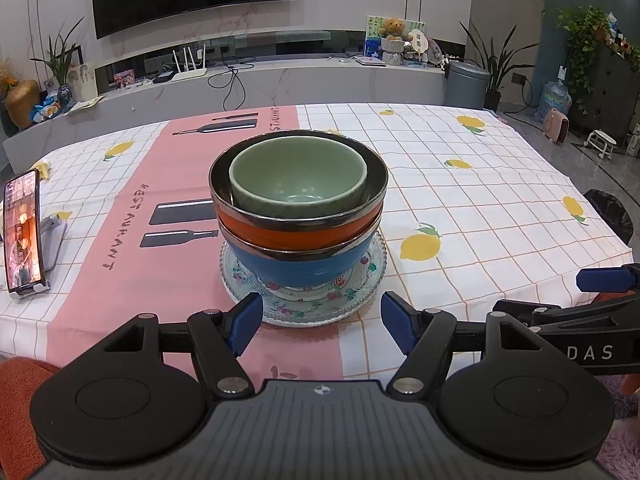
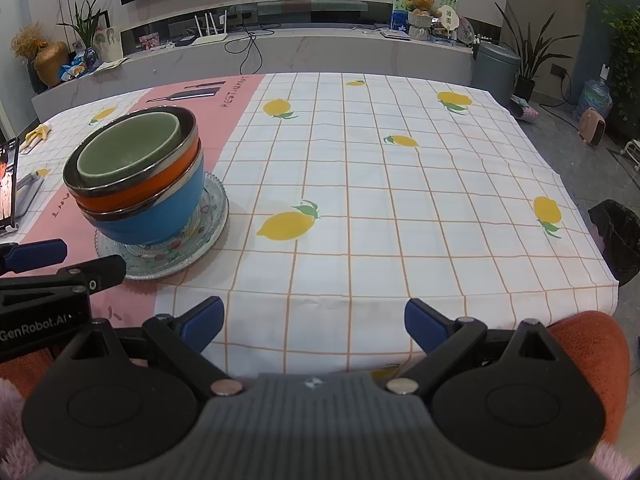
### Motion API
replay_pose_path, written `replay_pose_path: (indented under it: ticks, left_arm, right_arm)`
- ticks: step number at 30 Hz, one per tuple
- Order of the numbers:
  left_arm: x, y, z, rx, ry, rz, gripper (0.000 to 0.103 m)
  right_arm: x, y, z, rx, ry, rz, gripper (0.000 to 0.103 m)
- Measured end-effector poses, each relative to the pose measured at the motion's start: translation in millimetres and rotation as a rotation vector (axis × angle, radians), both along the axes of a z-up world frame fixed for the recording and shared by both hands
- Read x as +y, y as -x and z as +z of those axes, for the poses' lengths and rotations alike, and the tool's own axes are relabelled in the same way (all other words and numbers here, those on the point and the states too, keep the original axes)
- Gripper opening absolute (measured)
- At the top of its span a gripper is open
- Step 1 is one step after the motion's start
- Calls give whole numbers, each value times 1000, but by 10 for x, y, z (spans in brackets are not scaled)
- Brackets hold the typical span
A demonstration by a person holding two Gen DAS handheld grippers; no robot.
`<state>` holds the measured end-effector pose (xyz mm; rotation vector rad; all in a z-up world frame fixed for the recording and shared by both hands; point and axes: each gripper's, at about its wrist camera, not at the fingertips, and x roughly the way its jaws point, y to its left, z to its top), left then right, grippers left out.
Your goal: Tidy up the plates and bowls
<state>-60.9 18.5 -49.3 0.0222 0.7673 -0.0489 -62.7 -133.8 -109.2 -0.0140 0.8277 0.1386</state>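
Tablecloth (image 1: 480, 200) under stacked bowls (image 1: 298, 208), plate (image 1: 304, 312)

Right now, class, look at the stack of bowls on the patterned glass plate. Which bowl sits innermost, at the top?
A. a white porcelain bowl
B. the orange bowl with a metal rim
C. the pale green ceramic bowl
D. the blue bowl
C: the pale green ceramic bowl nests inside the orange bowl with a metal rim, which sits in the blue bowl on the patterned glass plate.
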Motion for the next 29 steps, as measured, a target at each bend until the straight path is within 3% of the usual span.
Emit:
replay_pose_path:
  ticks: [29]
  left_arm:
    - [4, 23, 7, -7, 11, -9, 80]
  right_arm:
    - [53, -14, -38, 23, 13, 22, 95]
